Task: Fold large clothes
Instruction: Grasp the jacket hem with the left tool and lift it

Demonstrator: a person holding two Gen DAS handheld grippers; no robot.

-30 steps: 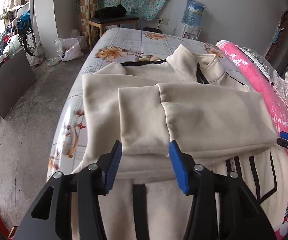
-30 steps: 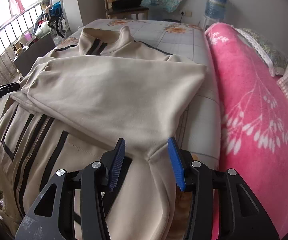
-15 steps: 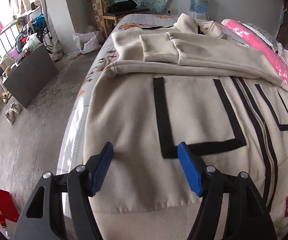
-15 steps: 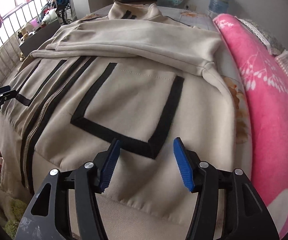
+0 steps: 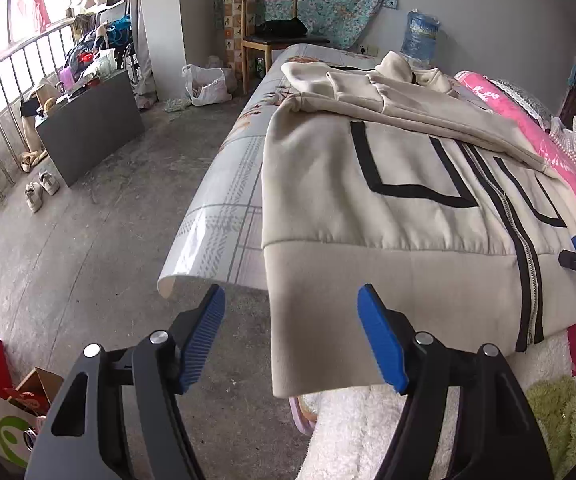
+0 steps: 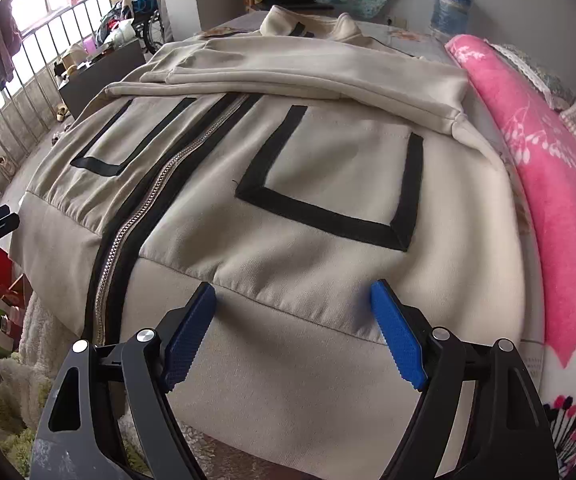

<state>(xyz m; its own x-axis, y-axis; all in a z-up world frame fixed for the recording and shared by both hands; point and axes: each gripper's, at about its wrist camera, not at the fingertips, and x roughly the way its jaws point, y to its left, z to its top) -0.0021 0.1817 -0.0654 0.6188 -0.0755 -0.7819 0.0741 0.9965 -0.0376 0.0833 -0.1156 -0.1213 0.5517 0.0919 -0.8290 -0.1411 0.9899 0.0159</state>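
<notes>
A: Where's the jacket (image 5: 428, 216) rn?

B: Flat on the bed (image 5: 231, 184), zip side up, collar at the far end, hem band at the near edge and drooping over it. Pink blanket (image 6: 560, 184) runs along the right.

A: How far along w/ the fold?

B: I'd say about halfway. Both sleeves (image 6: 312, 68) are already laid across the chest, stacked at the far part of the body. Bottom half is untouched, so what's left looks like bringing the hem up toward the collar, maybe one more fold after that.

A: Left gripper (image 5: 292, 340)?

B: Low at the near left corner of the hem, pointing far along the bed. Jaws spread wide, nothing held; the hem corner hangs btwn them but no pad touches it afaict.

A: And the right gripper (image 6: 294, 334)?

B: Same deal, near right side, right of the zipper (image 6: 135, 216). Jaws wide apart, empty, hovering just over the hem band. Can't tell if the tips brush the cloth.

A: So both are lined up on the hem?

B: Looks that way, one per side, prob for a hem grab.
</notes>
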